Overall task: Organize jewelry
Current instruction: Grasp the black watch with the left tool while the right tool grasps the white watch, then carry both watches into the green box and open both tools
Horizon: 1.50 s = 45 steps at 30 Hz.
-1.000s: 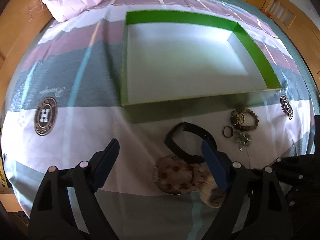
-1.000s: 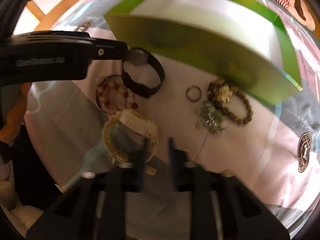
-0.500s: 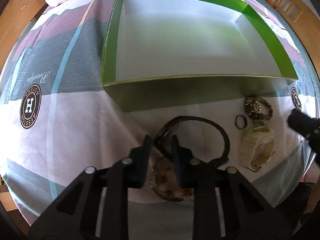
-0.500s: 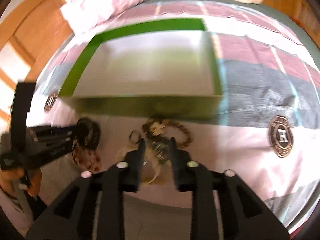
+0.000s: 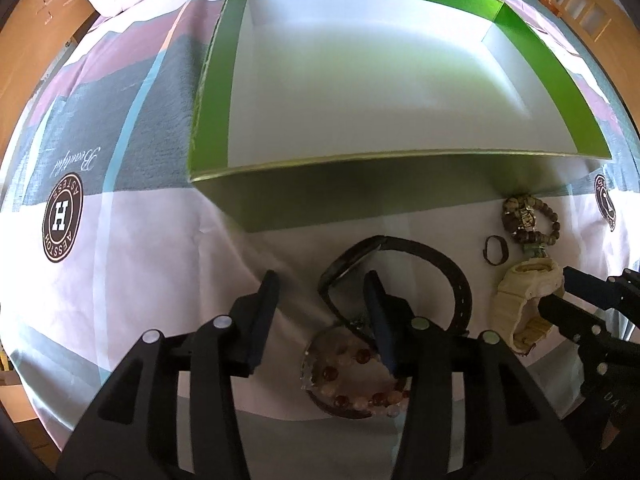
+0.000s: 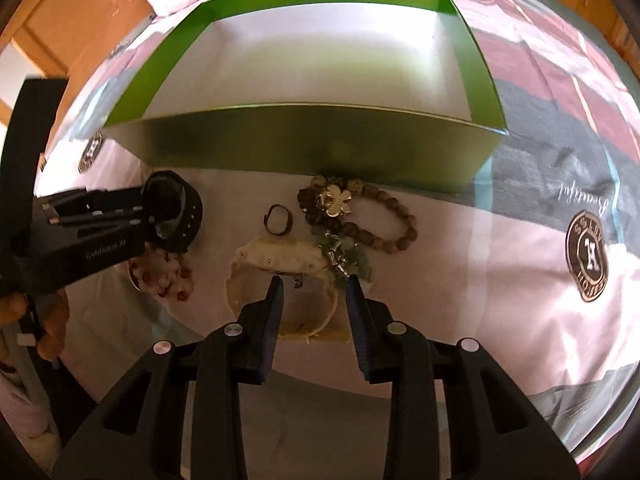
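Where left tool (image 5: pixel 320 284) hides watch (image 5: pixel 400 276), right view shows charm (image 6: pixel 335 199)

Box (image 6: pixel 304 148) lies behind the ring (image 6: pixel 277 220), with the beaded bracelet (image 6: pixel 384 220) to its right

A green box (image 5: pixel 208 92) with a white floor sits open on the bed cover, nothing visible inside. Just before its near wall lie a brown wooden-bead bracelet with a gold flower charm (image 6: pixel 360 216), a small dark ring (image 6: pixel 278 220), pale green stones (image 6: pixel 346 256), a cream watch (image 6: pixel 280 268), a black watch (image 5: pixel 404 276) and a reddish bead bracelet (image 5: pixel 352 376).
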Available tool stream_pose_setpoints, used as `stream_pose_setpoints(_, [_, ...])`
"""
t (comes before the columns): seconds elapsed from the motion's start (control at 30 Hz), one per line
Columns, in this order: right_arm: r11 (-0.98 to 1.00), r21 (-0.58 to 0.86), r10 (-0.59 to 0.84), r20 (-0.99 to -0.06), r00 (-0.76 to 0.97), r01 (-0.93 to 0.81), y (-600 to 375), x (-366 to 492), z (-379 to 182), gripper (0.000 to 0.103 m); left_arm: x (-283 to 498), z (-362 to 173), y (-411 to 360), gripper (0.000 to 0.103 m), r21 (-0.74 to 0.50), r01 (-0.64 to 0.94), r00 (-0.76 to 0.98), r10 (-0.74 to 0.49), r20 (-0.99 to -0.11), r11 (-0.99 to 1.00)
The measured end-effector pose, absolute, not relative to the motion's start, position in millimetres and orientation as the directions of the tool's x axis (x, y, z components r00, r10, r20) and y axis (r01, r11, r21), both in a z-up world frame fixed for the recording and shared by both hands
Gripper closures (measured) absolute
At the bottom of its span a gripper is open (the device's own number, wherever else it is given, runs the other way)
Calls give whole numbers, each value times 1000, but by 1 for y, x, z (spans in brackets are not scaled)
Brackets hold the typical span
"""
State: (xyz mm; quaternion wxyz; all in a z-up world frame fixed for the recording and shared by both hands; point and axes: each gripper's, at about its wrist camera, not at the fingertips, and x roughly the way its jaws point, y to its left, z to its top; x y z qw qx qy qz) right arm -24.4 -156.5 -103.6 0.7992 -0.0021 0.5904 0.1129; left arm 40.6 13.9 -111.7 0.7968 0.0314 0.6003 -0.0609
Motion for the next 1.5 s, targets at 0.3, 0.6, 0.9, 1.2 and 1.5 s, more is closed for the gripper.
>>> stream_pose_setpoints(0.3, [972,101,171,-924,341,-213,-153,-31,-92,97,37,-101,9,89,-53,127,306,-90,-948,990])
stream_pose_setpoints(0.6, [970,158,225,-871,437,-185,-172,-34,-63,97,24,-62,5,90,-116,180,400,-180,-899,977])
stream_pose_setpoints(0.9, [948,252,317,-743,590,-193,-191,-35,-21,97,11,-3,12,90,-147,228,574,-254,-778,963])
stream_pose_setpoints(1.2, [953,268,292,-693,659,-140,-196,2,-18,97,41,-3,26,90,-173,137,630,-221,-745,975])
stream_pose_setpoints(1.5, [956,279,270,-715,645,-90,-197,34,-50,97,57,-21,26,90,-140,99,634,-171,-754,985])
